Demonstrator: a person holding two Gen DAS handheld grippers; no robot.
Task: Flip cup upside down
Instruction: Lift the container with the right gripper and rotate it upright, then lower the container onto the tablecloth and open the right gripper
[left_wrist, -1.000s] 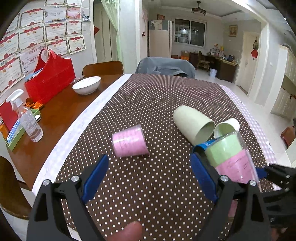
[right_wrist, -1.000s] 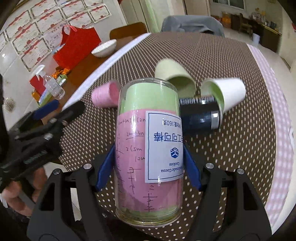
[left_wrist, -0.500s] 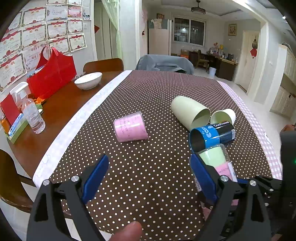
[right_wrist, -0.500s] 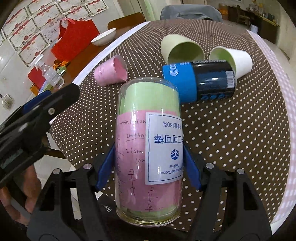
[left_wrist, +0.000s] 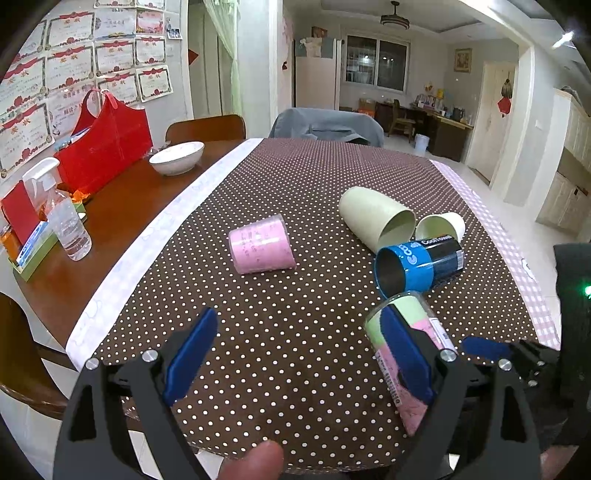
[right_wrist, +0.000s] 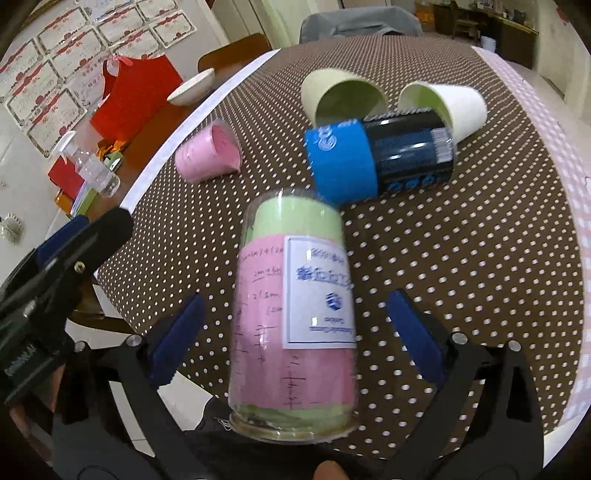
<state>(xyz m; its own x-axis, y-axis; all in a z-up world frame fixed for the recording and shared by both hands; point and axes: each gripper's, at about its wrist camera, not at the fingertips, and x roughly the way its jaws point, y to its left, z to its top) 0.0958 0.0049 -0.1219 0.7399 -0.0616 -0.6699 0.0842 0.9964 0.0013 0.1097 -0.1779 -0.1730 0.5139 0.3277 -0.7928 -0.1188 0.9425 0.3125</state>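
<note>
A clear cup lined pink and green with a white label (right_wrist: 295, 306) lies between the spread fingers of my right gripper (right_wrist: 295, 336), blurred, touching neither pad. It also shows in the left wrist view (left_wrist: 406, 354), tilted over the table's near edge behind my left gripper's right finger. My left gripper (left_wrist: 299, 354) is open and empty over the dotted cloth (left_wrist: 295, 314). On the cloth lie a pink cup (left_wrist: 262, 245), a blue-and-black cup (left_wrist: 417, 264), a pale green cup (left_wrist: 373, 218) and a white cup (left_wrist: 439, 227), all on their sides.
A white bowl (left_wrist: 176, 157), a red bag (left_wrist: 105, 147) and a spray bottle (left_wrist: 62, 218) stand on the bare wood at the left. Chairs stand at the table's far end. The table's near edge lies just under both grippers.
My right gripper has opened and let go of the pink-and-green cup, which now tilts loose between the fingers. Both grippers have drawn back toward the table's near edge.
</note>
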